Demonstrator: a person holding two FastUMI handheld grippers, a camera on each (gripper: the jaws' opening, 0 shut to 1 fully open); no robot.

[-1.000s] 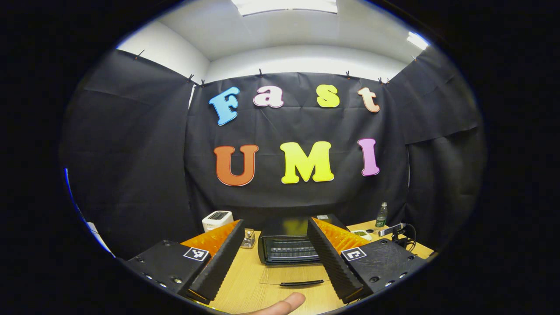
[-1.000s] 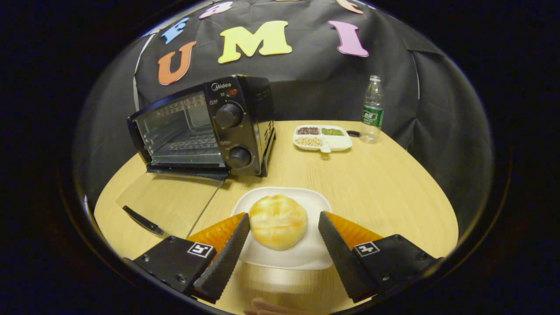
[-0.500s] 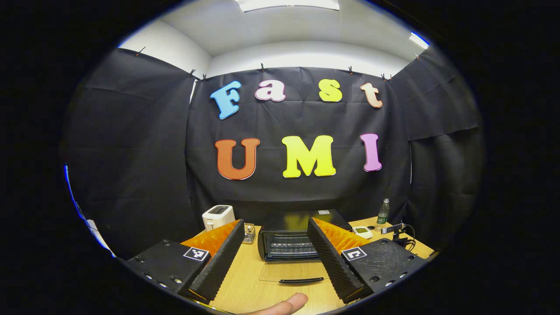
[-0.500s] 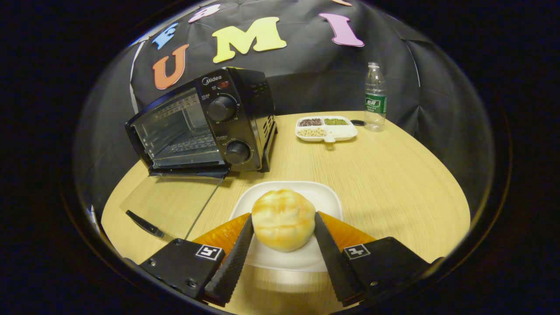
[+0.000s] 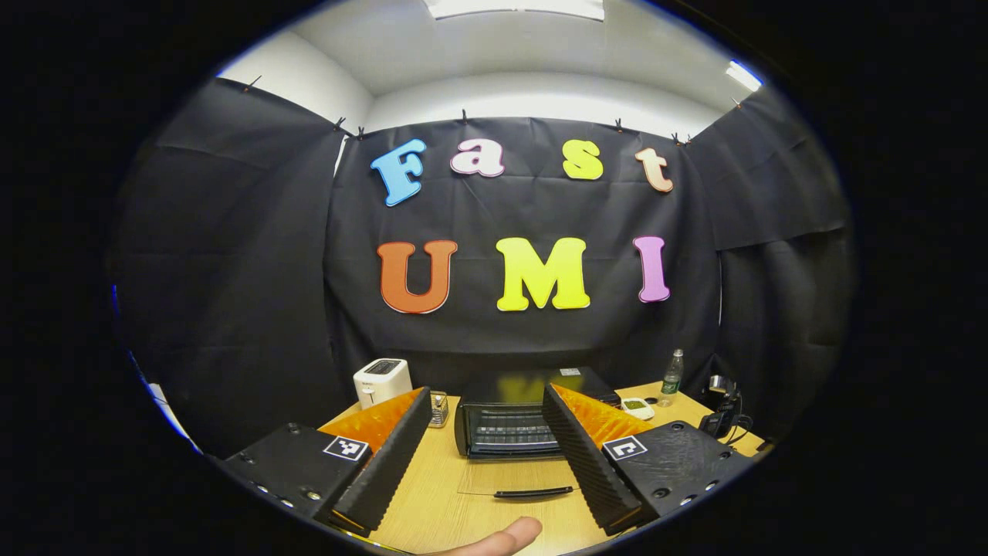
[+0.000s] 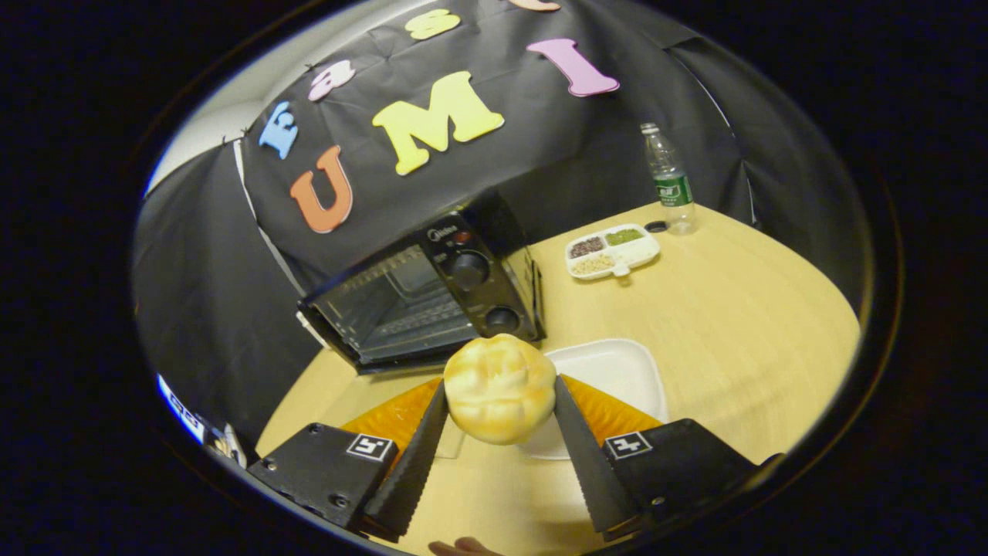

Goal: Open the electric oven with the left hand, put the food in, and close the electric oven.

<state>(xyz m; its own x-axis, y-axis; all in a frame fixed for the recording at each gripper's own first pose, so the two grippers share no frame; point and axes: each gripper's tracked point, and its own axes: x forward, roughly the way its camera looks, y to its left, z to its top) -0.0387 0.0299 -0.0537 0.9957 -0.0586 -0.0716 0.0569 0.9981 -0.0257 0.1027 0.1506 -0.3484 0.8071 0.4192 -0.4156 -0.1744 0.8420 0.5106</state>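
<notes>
Right hand-held gripper [image 6: 500, 452] clenched on the bread bun [image 6: 500, 388], both fingers pressing its sides, bun lifted clear of the white plate [image 6: 621, 371] just behind it. Beyond, on the wooden desk [image 6: 741, 309], the black electric oven [image 6: 421, 297] with door [image 5: 513, 483] folded down flat (rack visible inside). Further right, a sectioned snack tray [image 6: 612, 251] and a water bottle [image 6: 669, 181]. Left hand-held gripper [image 5: 486, 455] spread wide, empty, facing the oven; white toaster [image 5: 381, 381] at far left.

We see the bun [image 6: 500, 388] hiding part of the white plate [image 6: 617, 371]; the dish's [image 6: 614, 251] contents stay too small to tell.
</notes>
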